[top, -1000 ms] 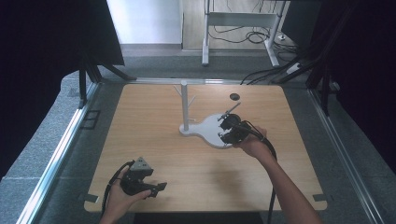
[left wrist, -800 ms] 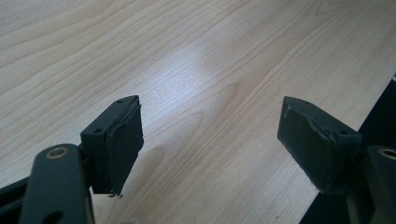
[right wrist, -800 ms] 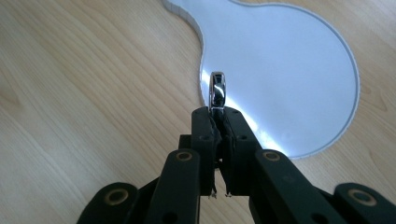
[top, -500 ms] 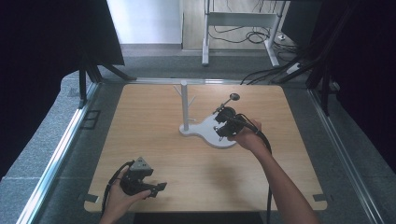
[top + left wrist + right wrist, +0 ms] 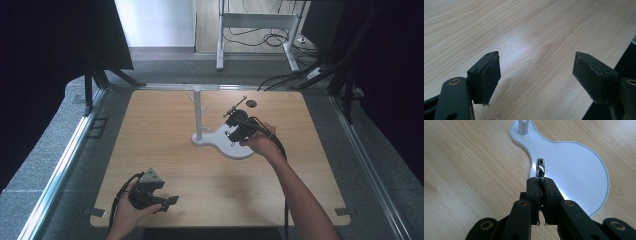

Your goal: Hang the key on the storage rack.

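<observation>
A small shiny silver ring [image 5: 540, 168] stands on edge between the tips of my right gripper [image 5: 541, 182], which is shut on it. The ring hangs a little above the white, pear-shaped base [image 5: 574, 157] of a stand whose post [image 5: 523, 127] rises just beyond. From above, the right gripper [image 5: 234, 131] hovers over that base [image 5: 239, 151], to the right of the branched white post [image 5: 198, 112]. My left gripper [image 5: 169, 202] rests near the table's front left; its jaws [image 5: 544, 75] stand wide open over bare wood.
A small black disc [image 5: 251, 104] lies on the wooden table [image 5: 150, 140] behind the right gripper. Metal rails [image 5: 65, 160] run along the table's sides, with dark curtains beyond. The table's front edge [image 5: 609, 72] runs close to the left gripper.
The right hand has carried the ring a little to the left and farther from me, over the stand's base and nearer the post. The left hand has stayed put.
</observation>
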`<state>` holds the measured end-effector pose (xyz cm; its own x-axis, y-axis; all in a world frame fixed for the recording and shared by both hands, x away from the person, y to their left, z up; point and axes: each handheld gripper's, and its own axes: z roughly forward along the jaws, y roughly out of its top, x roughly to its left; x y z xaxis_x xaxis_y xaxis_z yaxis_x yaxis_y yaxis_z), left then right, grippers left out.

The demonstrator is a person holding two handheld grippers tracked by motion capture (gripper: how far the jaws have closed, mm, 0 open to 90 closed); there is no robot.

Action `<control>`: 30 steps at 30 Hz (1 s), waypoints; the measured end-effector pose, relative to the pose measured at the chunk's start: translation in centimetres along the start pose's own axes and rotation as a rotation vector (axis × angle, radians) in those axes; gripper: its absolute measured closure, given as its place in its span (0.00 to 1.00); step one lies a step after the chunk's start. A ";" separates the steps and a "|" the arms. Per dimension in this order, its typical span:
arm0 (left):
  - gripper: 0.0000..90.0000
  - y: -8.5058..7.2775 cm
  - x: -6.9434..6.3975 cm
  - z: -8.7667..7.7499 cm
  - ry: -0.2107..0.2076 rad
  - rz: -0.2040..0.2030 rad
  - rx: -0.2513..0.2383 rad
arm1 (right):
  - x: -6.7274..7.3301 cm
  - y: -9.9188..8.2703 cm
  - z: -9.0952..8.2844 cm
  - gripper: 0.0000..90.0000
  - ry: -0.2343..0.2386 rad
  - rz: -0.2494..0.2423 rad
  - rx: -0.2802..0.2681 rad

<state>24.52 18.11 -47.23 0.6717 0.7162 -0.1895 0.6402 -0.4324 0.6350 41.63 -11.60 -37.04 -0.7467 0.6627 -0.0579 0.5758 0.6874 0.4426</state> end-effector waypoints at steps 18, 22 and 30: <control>0.25 0.0 0.1 -0.2 0.003 -0.005 -0.007 | -0.1 2.0 1.3 0.94 0.002 -0.011 0.023; 0.25 0.0 0.2 -0.3 0.001 -0.005 -0.009 | -0.2 2.5 1.7 0.94 0.002 -0.005 0.031; 0.25 -0.1 0.2 -0.2 0.002 -0.004 -0.007 | -0.3 3.3 1.8 0.94 0.001 0.002 0.032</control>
<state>24.53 18.39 -47.15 0.6682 0.7190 -0.1911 0.6405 -0.4254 0.6394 44.36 -9.02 -37.23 -0.7459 0.6637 -0.0565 0.5874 0.6954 0.4141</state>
